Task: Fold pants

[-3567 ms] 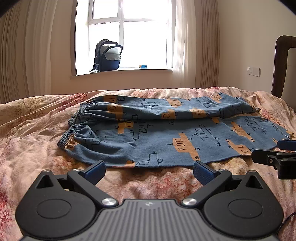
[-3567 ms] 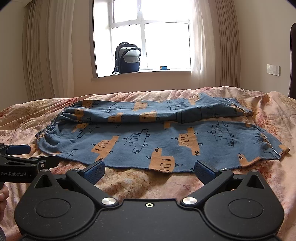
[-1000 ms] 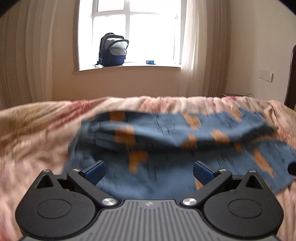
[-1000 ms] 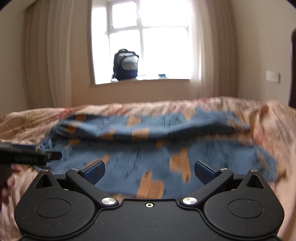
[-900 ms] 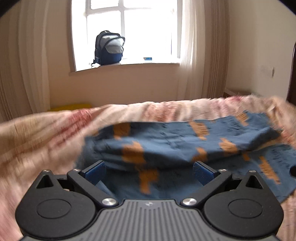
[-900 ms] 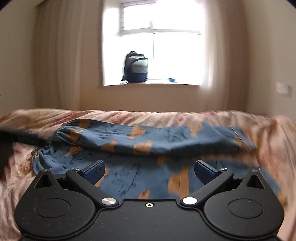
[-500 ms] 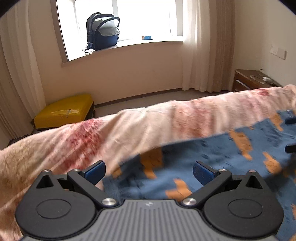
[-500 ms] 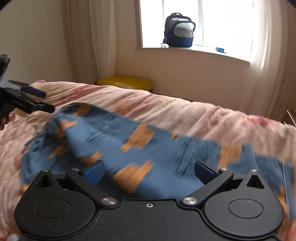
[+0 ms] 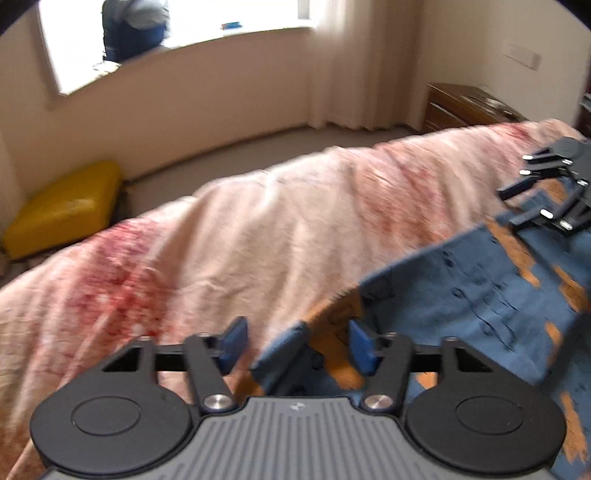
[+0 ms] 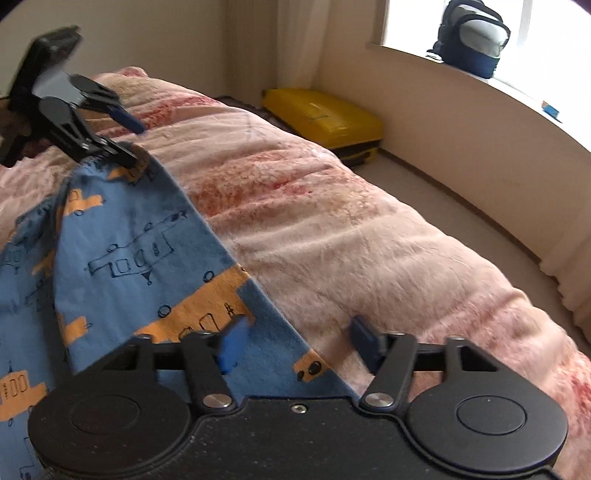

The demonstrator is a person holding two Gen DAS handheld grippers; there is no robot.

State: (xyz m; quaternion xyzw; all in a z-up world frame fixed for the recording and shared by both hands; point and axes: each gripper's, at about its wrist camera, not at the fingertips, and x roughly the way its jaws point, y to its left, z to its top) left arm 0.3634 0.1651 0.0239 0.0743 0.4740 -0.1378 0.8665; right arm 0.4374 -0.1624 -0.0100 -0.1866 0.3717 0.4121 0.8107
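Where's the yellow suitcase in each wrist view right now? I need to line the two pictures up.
Left wrist: yellow suitcase on the floor at far left, beyond the bed.
Right wrist: yellow suitcase at upper centre, on the floor below the windowsill.
Shared landmark: backpack on the windowsill.

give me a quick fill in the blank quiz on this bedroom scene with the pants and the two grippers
1. The blue pants carry a vehicle print in the colour ____.
2. On the floor beyond the bed lies a ____ suitcase.
3. A dark backpack sits on the ____.
4. The far edge of the pants lies between the fingers of the left gripper and of the right gripper, and both pairs of jaws are ____.

Missing words: orange; yellow; windowsill; closing
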